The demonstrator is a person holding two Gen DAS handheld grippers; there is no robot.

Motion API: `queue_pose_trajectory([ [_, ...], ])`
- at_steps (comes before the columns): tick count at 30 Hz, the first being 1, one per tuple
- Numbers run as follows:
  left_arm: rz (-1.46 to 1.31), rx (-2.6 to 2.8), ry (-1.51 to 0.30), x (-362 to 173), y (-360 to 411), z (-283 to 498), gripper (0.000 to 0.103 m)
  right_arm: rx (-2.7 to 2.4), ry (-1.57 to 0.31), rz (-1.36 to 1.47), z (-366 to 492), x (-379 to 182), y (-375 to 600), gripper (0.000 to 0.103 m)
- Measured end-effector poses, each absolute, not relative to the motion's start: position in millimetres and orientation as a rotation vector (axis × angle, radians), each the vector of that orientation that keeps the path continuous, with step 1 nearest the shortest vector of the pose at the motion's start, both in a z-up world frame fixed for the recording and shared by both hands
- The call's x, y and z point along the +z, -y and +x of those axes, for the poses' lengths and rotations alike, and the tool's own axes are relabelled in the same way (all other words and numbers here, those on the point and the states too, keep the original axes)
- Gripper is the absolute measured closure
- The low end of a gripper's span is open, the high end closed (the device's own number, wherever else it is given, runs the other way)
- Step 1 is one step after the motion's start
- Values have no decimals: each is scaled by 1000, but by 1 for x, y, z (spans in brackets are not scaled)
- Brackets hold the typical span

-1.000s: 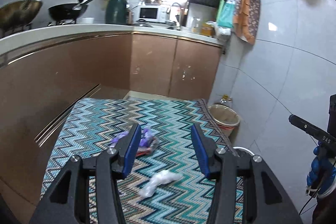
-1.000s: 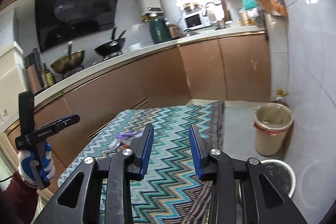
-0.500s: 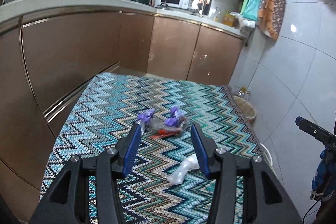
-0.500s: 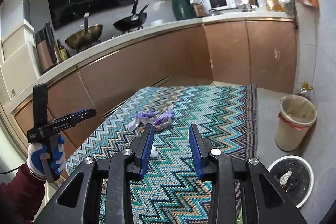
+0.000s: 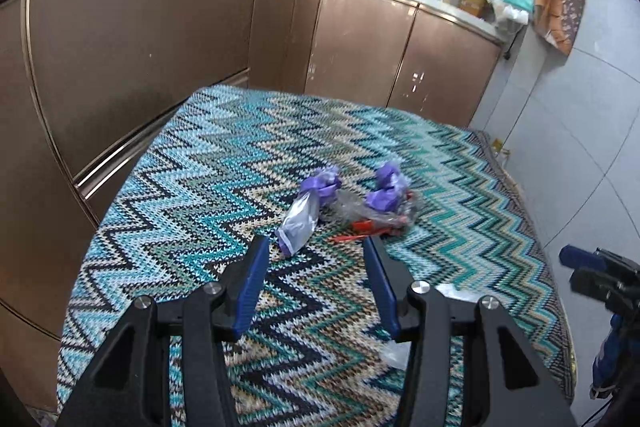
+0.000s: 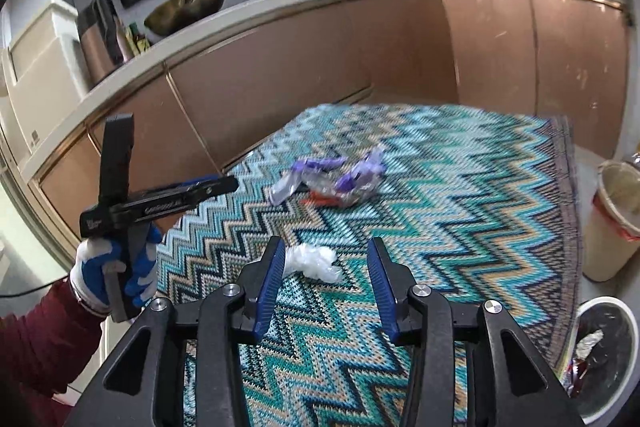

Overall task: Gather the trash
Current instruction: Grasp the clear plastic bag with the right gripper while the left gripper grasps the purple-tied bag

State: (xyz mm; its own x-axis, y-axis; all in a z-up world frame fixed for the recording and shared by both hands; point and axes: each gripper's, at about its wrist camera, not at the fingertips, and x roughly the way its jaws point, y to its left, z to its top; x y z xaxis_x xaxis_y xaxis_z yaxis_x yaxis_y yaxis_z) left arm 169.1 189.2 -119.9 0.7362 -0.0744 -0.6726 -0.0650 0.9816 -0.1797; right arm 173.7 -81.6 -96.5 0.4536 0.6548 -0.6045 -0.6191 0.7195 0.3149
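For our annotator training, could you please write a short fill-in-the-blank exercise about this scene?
1. Both the left gripper and the right gripper are ____.
2. The crumpled purple-and-clear plastic wrapper lies on the ____-patterned teal rug.
3. The crumpled white plastic wad lies nearest the ____ gripper.

Answers: open; zigzag; right
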Motion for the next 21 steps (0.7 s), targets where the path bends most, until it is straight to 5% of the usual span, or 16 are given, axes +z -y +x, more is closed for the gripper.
queue_pose_trajectory([
  [21, -185, -25, -831, -165, -190, 236, 56, 888, -948, 16, 224, -171, 30, 55],
])
